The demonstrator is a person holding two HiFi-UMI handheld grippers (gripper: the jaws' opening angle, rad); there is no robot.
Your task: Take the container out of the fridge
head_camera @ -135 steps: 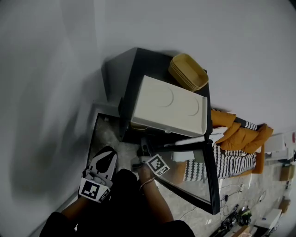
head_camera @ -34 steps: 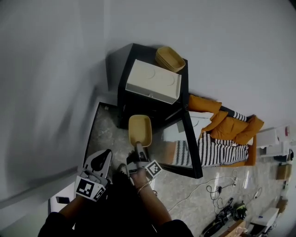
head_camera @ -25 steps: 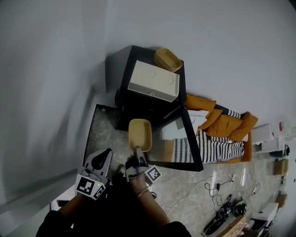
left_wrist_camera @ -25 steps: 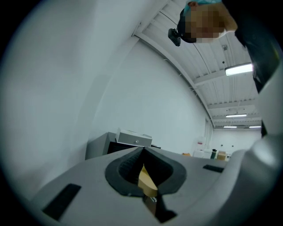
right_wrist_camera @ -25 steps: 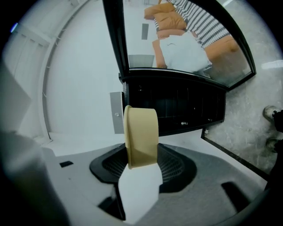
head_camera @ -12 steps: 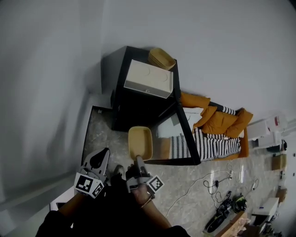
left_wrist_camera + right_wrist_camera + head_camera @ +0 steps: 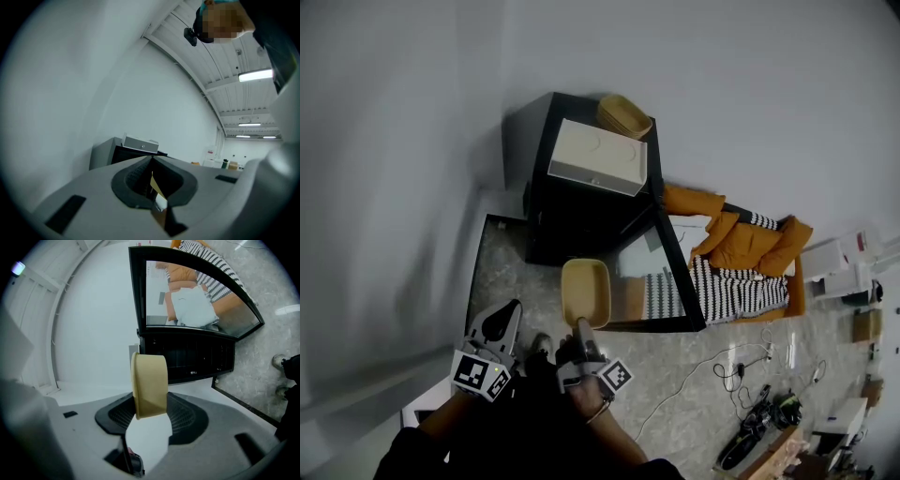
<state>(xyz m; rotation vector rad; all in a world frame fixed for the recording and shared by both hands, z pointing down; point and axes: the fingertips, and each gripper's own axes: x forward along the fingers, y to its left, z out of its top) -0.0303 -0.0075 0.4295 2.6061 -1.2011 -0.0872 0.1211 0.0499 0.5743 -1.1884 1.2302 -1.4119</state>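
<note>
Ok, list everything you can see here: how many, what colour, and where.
fridge: one, black, by the wall, glass door open
box: one, white, on the fridge
stacked bowls: one stack, yellow, on the fridge behind the box
container: one, yellow, out in front of the fridge
cushions: several, orange, right of the fridge
striped cloth: one, black and white, beside the cushions
cables: several, floor, lower right
left tongs: grey, shut, empty
right tongs: grey, shut on the container
</note>
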